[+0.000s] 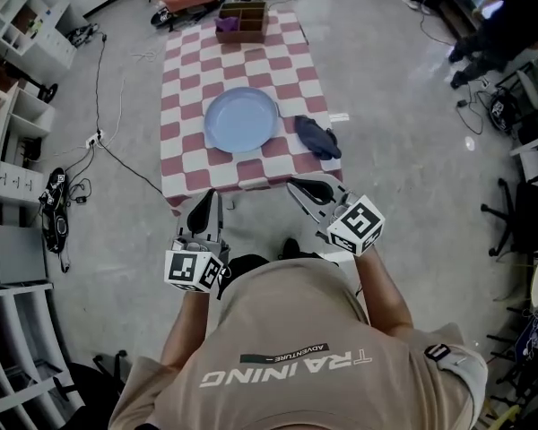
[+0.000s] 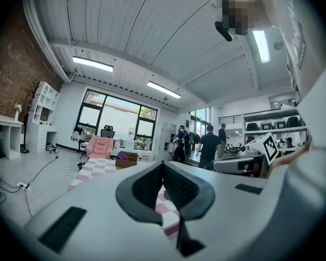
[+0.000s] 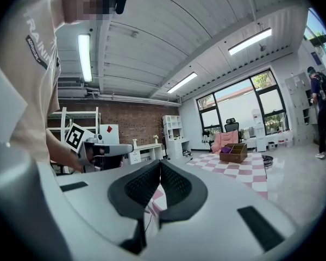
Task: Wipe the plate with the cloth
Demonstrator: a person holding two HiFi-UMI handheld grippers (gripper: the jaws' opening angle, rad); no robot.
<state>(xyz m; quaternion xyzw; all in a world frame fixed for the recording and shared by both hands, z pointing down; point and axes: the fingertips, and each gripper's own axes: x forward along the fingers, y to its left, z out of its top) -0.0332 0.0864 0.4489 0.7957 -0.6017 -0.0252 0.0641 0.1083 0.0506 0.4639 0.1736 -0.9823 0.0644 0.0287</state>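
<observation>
I see a pale blue plate (image 1: 240,119) and dark navy cloth (image 1: 317,137) on my red-and-white checked worktop (image 1: 185,70).

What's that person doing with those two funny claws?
A person stands at the near end of a checkered table, a claw in each hand. The left claw and right claw are both shut and empty. The blue plate and the dark cloth beside it lie untouched, so no wiping yet.

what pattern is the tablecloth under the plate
Red (or dark pink) and white checks on the tablecloth beneath the pale blue plate; clearest in the head view.
</observation>
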